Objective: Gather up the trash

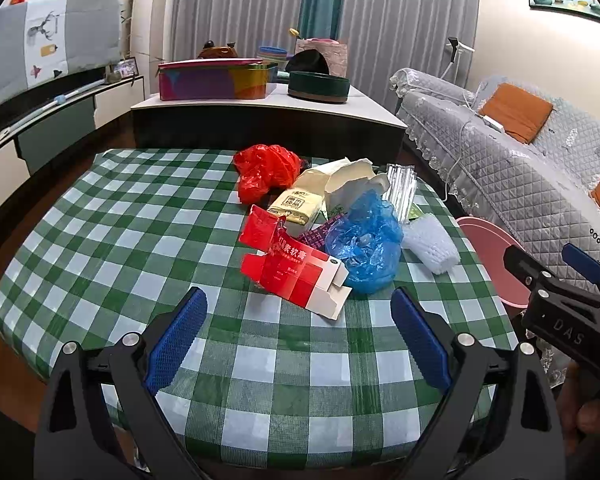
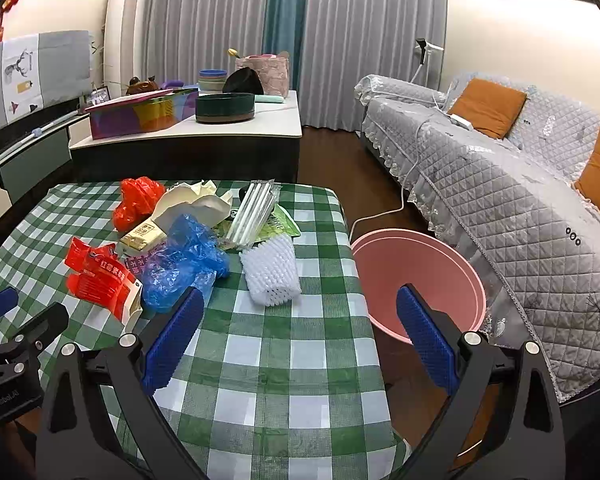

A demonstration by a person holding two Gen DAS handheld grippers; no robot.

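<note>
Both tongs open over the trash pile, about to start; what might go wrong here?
1. The crumpled blue plastic bag lies against the torn red cardboard box; grabbing one may drag the other.
2. The white foam mesh sleeve is light and could miss the pink plastic bin beside the table.

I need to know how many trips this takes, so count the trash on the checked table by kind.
Plastic bags: 2, red and blue
Cardboard boxes: 3, red, yellow, white
Foam net sleeve: 1
Straw pack: 1
Green wrapper: 1
Total: 8
</note>
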